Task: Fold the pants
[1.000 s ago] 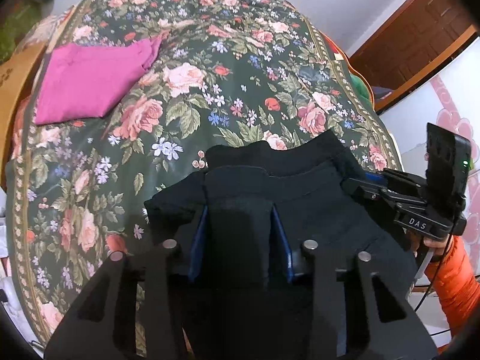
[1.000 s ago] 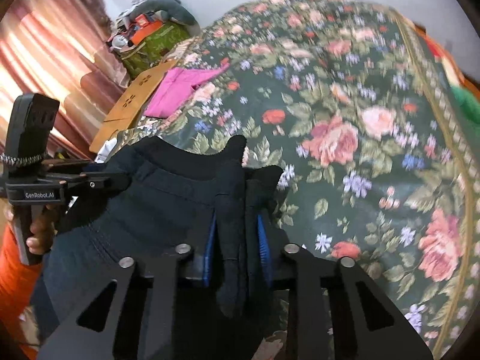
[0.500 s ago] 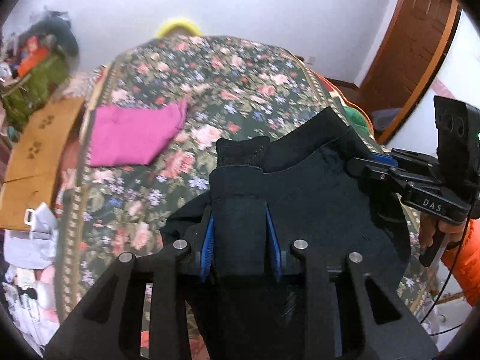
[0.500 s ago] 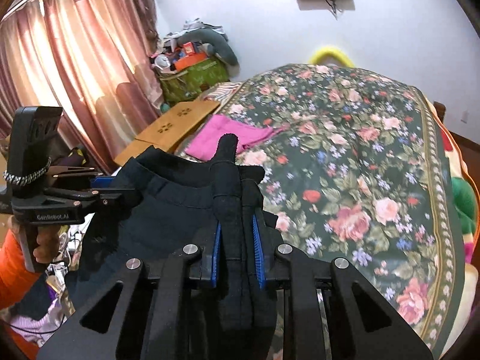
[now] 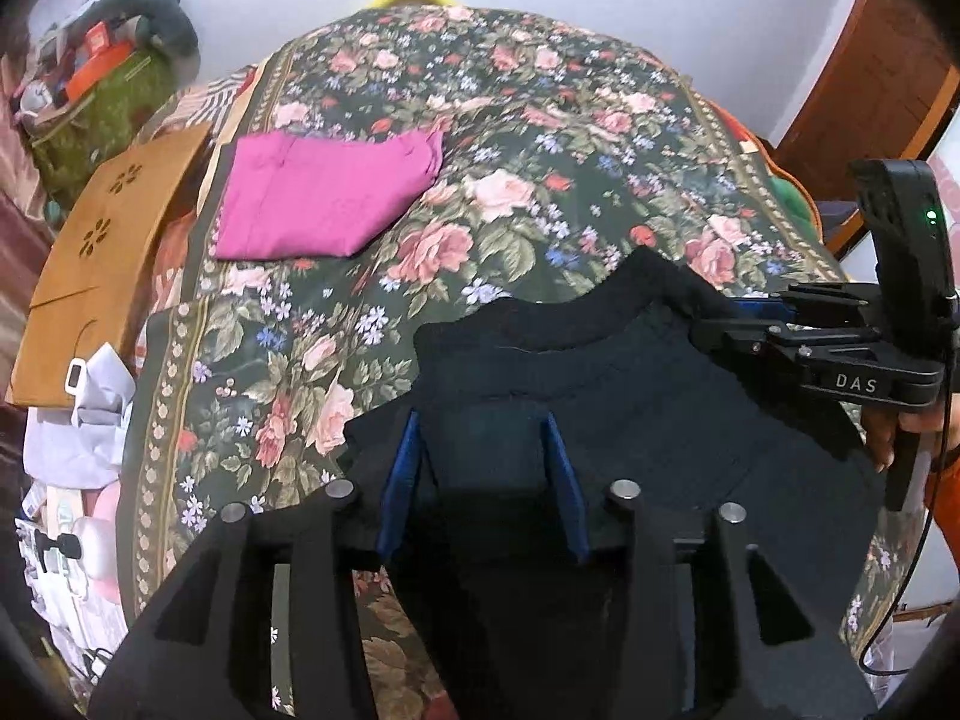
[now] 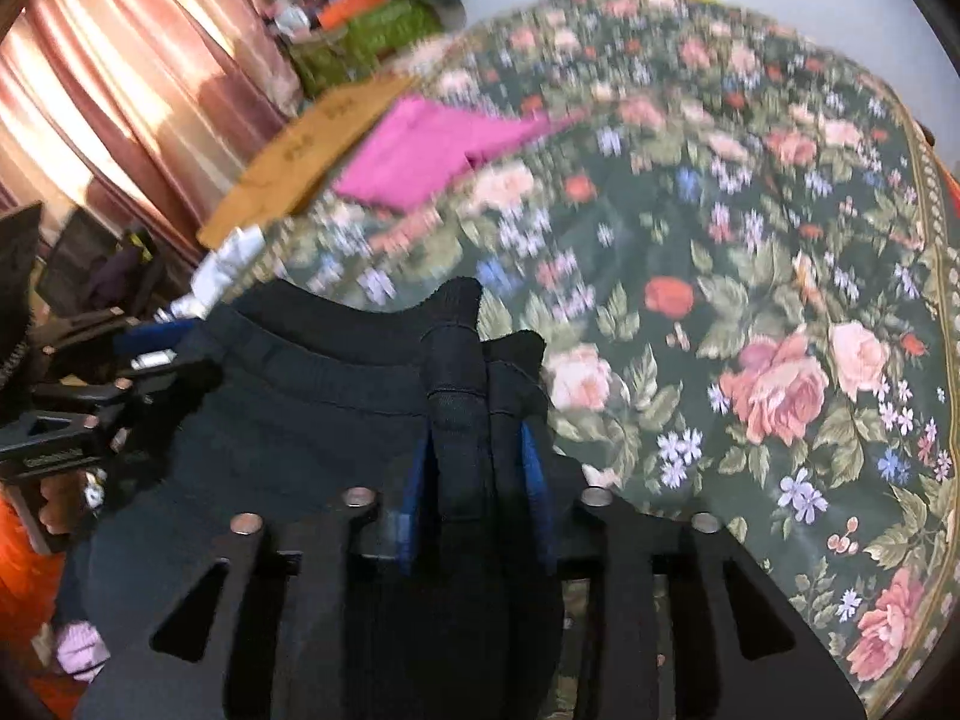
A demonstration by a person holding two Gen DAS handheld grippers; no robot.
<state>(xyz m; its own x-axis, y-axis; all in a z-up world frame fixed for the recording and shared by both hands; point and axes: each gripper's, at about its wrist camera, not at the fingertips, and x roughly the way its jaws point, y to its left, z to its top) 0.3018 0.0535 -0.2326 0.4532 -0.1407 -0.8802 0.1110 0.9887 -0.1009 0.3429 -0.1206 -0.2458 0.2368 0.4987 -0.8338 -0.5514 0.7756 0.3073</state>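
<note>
Left gripper [image 5: 483, 474]: its jaws are opening, with a flat panel of the black pants [image 5: 630, 396] between the blue pads [image 5: 401, 480]; a clear gap is seen on both sides, so the cloth is judged to be let go rather than pinched.
Right gripper [image 6: 474, 468]: its jaws are opening too, around a bunched vertical roll of the waistband; whether the pads still press on it cannot be told.
Reason for the hold: the waist edge is spanned between the two grippers, apparently so that the garment is laid down spread and straight on the bed, not in a heap.
Pants, place: directly under and just ahead of both grippers, draped over the near edge of the bed; the ribbed waistband arcs from one gripper across to the other.
Pants, material: a soft, matte, dark knit, limp and thick at the doubled band, where a stitched seam is visible.
Beyond the grippers: the floral bedspread [image 5: 540, 138] is spread ahead, dark green with pink roses and a patterned border, smooth and slightly domed.
Farther out: a folded magenta garment [image 5: 318, 204] lies flat, well ahead and to the left of the left gripper, its edges squared.
Off the bed: a brown cardboard sheet [image 5: 102, 252] with cut-out holes leans at the left side.
</note>
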